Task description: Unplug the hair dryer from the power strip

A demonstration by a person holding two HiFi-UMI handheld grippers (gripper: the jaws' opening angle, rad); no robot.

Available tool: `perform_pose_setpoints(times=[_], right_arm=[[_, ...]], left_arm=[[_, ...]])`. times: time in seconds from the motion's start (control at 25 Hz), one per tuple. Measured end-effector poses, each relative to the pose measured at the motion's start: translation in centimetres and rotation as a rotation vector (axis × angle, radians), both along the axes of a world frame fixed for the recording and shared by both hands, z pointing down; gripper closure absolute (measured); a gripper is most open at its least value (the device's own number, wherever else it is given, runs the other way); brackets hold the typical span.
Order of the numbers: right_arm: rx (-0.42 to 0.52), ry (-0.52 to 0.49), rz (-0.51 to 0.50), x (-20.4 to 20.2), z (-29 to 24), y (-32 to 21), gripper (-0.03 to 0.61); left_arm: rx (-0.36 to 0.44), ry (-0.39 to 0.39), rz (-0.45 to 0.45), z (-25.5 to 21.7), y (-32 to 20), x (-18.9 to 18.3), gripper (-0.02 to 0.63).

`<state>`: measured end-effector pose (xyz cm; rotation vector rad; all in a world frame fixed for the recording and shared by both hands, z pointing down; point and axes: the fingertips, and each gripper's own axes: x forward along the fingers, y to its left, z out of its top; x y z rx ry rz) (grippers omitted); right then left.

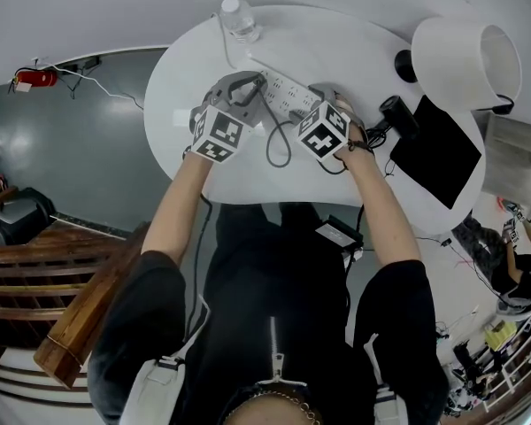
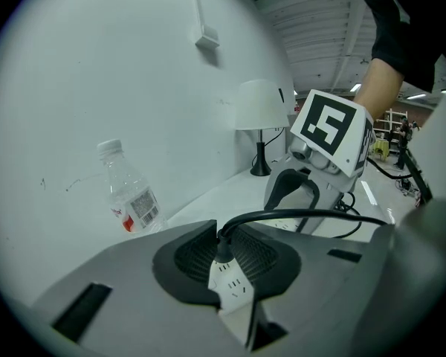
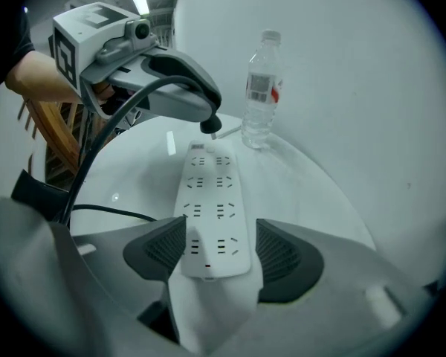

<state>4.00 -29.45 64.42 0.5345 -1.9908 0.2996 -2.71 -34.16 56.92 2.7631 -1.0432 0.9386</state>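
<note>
grips plug [image 3: 210,126] with left tool [image 2: 224,270] at 12 o'clock end of strip [image 3: 208,192]; straddles 6 o'clock end with right tool [image 3: 219,255] spread apart, not pressing.

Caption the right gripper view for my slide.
Right gripper straddles the near end of the power strip; left gripper pinches the black plug.

The person wears a black top [image 1: 248,299] with short sleeves [image 1: 133,304], a metal zipper [image 1: 275,348] down the front and a chain [image 1: 279,403] at the neck. The left gripper [image 1: 244,85] and the right gripper [image 1: 323,96] have smooth grey bodies. Each one carries a white cube [image 1: 217,135] with black square markers. The jaws have dark ribbed pads [image 3: 157,250].
</note>
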Motion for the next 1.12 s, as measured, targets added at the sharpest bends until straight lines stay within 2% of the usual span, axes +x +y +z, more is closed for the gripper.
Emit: perform_pose_setpoints(times=[0.16, 0.28, 0.68, 1.12], right_arm=[[0.077, -0.007, 0.008, 0.6, -1.5, -0.6, 0.392], [0.155, 0.003, 0.018, 1.4, -2.6, -1.1, 0.573], [0.224, -0.074, 0.038, 3.2, -5.9, -0.4, 0.574], [0.32, -0.22, 0.099, 5.0, -12.5, 1.4, 0.574]], left_arm=[[0.007, -0.003, -0.006, -0.5, 0.4, 0.0, 0.558], [0.014, -0.005, -0.009, -0.8, 0.7, 0.2, 0.559], [0.036, 0.014, -0.047, -2.8, 2.0, 0.3, 0.56], [0.045, 0.025, -0.094, -5.1, 6.3, 0.5, 0.558]])
